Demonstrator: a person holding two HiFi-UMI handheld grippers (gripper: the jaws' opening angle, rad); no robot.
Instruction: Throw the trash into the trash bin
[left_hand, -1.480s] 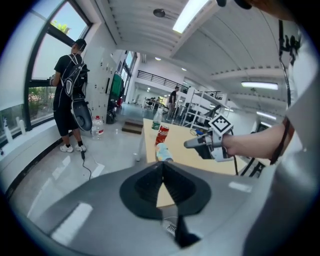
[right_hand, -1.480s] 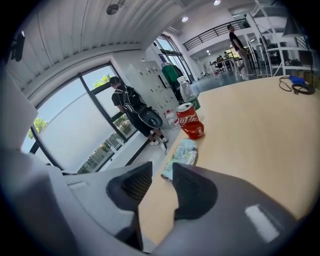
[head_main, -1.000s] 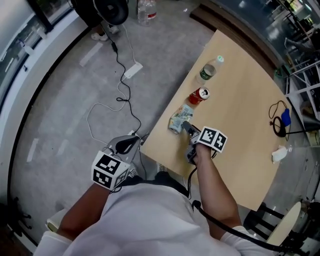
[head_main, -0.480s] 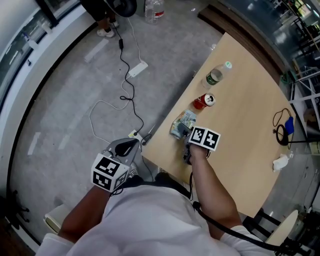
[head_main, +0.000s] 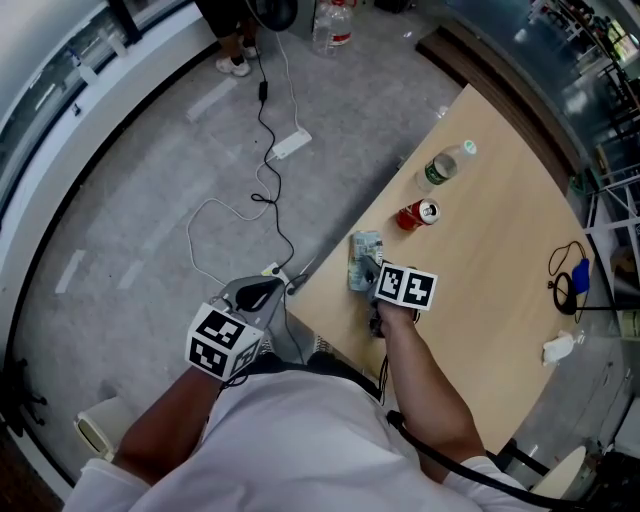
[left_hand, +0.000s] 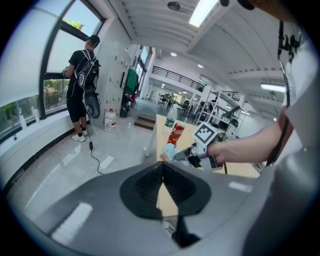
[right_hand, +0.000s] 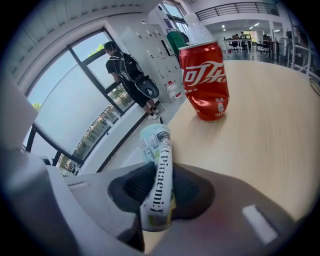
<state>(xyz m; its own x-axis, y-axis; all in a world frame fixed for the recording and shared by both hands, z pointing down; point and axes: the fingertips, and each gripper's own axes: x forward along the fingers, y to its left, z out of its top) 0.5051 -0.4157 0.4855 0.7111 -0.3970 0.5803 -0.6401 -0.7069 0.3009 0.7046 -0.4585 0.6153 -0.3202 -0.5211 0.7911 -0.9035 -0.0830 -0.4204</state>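
Right tongs (right_hand: 159, 186) just closing, pinching the flat carton (right_hand: 156, 148) mid-body; it looks light, crushable, maybe slick. Left tongs (left_hand: 162, 186) pressed together, empty.

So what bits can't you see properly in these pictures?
- Print on the packet: right gripper view. The right gripper, whose jaws have just been closing, pinches it edge-on, so most of the lettering is folded away.
- plastic bottle: right gripper view. The red can covers all but its top.
- pale container: head view. The left arm hides part; bin or not is unclear.
- small white thing at the table edge: head view, too small.
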